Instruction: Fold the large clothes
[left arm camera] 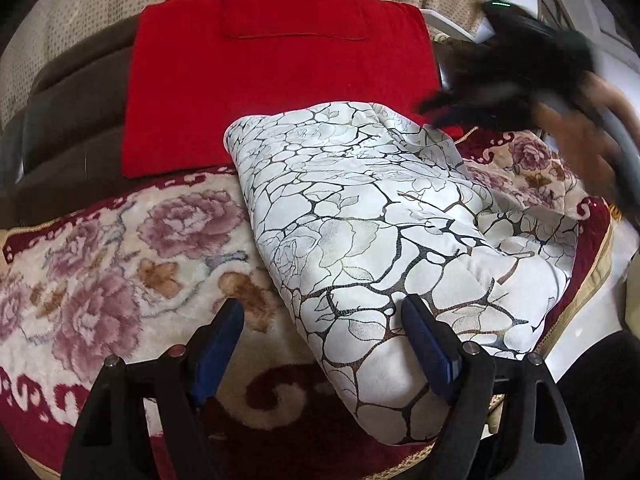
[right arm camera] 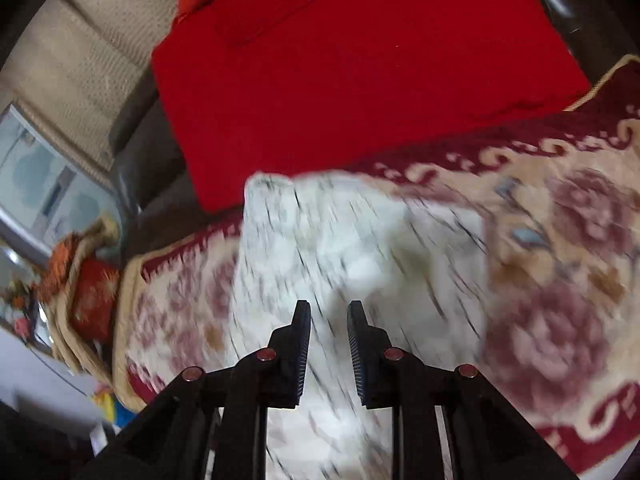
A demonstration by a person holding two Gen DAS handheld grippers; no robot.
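A white padded garment with a black crackle and rose print [left arm camera: 372, 224] lies folded into a thick bundle on a floral red-and-cream blanket [left arm camera: 120, 248]. My left gripper [left arm camera: 320, 320] is open and empty over the bundle's near left edge. The right gripper shows in the left wrist view as a blurred black shape [left arm camera: 516, 88] above the bundle's far right corner. In the right wrist view the garment [right arm camera: 340, 248] is blurred below my right gripper [right arm camera: 329, 312], whose fingers stand a narrow gap apart with nothing between them.
A red cloth [left arm camera: 276, 76] is draped over the dark sofa back [left arm camera: 68, 120] behind the blanket. Beige curtains [right arm camera: 88, 52] hang behind. Cluttered items and a red cushion [right arm camera: 92, 300] sit at the blanket's far end in the right wrist view.
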